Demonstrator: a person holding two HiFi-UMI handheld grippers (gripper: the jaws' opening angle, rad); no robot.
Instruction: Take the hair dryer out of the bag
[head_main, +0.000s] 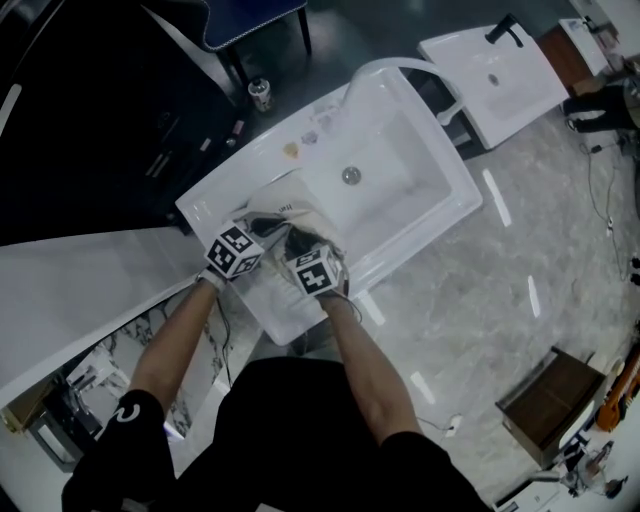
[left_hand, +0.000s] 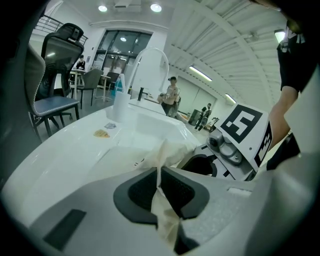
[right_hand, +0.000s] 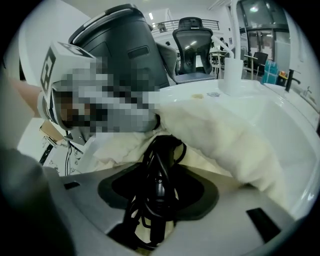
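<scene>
On the flat ledge of the white ceramic washbasin (head_main: 425, 205), just beside the bowl, lies a cream cloth drawstring bag (right_hand: 225, 135). The left gripper (left_hand: 159, 175) has its jaws nearly together, pinching a fold of the bag's rim between the dark pads. The right gripper (right_hand: 158, 190) reaches down into the bag's open mouth with its jaws set wide around the black hair dryer (right_hand: 159, 167), whose handle and looped cord fill the gap from pad to pad, while the rest of the dryer sits inside the bag.
</scene>
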